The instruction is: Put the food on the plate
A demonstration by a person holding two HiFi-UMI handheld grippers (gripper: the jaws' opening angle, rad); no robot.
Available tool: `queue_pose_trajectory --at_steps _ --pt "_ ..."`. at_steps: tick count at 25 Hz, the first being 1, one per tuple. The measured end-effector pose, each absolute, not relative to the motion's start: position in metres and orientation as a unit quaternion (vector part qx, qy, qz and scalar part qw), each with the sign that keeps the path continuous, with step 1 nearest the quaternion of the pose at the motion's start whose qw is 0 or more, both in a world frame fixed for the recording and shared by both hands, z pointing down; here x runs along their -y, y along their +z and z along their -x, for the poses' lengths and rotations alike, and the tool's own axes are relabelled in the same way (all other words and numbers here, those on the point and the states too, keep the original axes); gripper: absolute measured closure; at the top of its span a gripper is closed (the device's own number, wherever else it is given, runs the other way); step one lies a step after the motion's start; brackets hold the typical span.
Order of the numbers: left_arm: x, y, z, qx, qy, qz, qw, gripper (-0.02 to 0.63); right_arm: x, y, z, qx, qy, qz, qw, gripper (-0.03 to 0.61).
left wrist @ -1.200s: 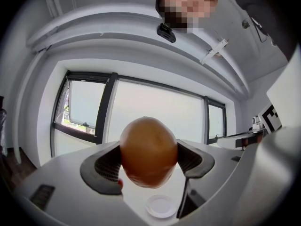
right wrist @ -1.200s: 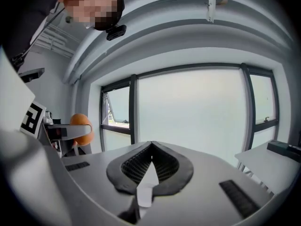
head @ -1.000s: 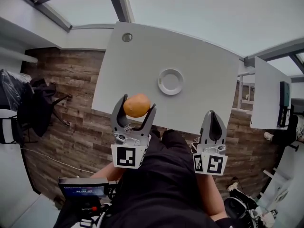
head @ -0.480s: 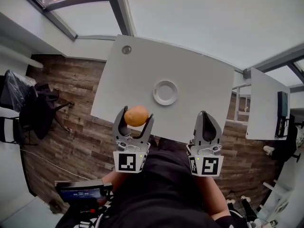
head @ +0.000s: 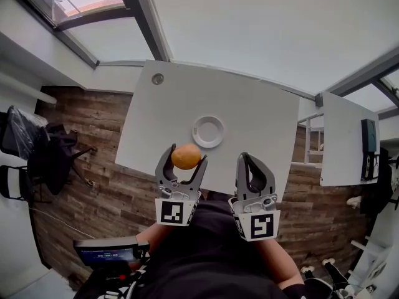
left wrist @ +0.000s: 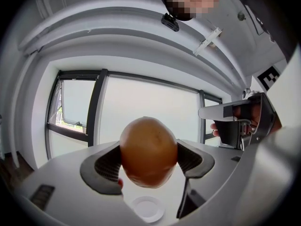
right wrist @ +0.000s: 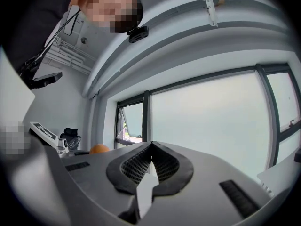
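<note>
My left gripper [head: 186,157] is shut on a round orange-brown piece of food [head: 186,156], held in the air over the table's near edge. In the left gripper view the food [left wrist: 148,152] fills the space between the jaws of the gripper [left wrist: 148,164], and the small white plate [left wrist: 147,208] lies below and beyond it. In the head view the plate [head: 207,131] sits empty at the middle of the white table [head: 249,129], just beyond the food. My right gripper [head: 252,162] hovers to the right, jaws closed with nothing in them; from its own view [right wrist: 150,166] the food [right wrist: 99,149] shows at left.
A round cable hole [head: 157,78] is in the table's far left corner. A second white table [head: 341,142] stands to the right. Dark office chairs [head: 31,148] stand on the wooden floor at left. Large windows [left wrist: 146,112] rise beyond the table.
Both grippers have moved inward and forward toward the plate. The left one still carries the food, which is now closer to the plate. The right gripper stays shut.
</note>
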State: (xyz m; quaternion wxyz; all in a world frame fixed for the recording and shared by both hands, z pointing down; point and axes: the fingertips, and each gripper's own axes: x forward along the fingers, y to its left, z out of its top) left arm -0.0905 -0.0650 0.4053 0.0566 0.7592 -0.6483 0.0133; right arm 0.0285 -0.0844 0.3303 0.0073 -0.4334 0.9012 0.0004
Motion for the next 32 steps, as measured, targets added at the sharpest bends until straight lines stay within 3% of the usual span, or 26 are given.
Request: queue_pose_trajectory --at_steps 9,19,32 --pt "0.086 0.426 0.075 0.631 0.03 -0.773 0.06 0.278 0.088 0.325 -0.032 -0.901 0.024 0.434 0.008 0.574" --pt "0.108 0.466 0.072 0.615 0.053 -0.775 0.136 0.278 0.097 0.332 -0.049 -0.892 -0.008 0.452 0.011 0.574" --pt "0.129 0.506 0.083 0.608 0.103 -0.775 0.134 0.278 0.107 0.331 -0.035 -0.894 0.008 0.448 0.001 0.574"
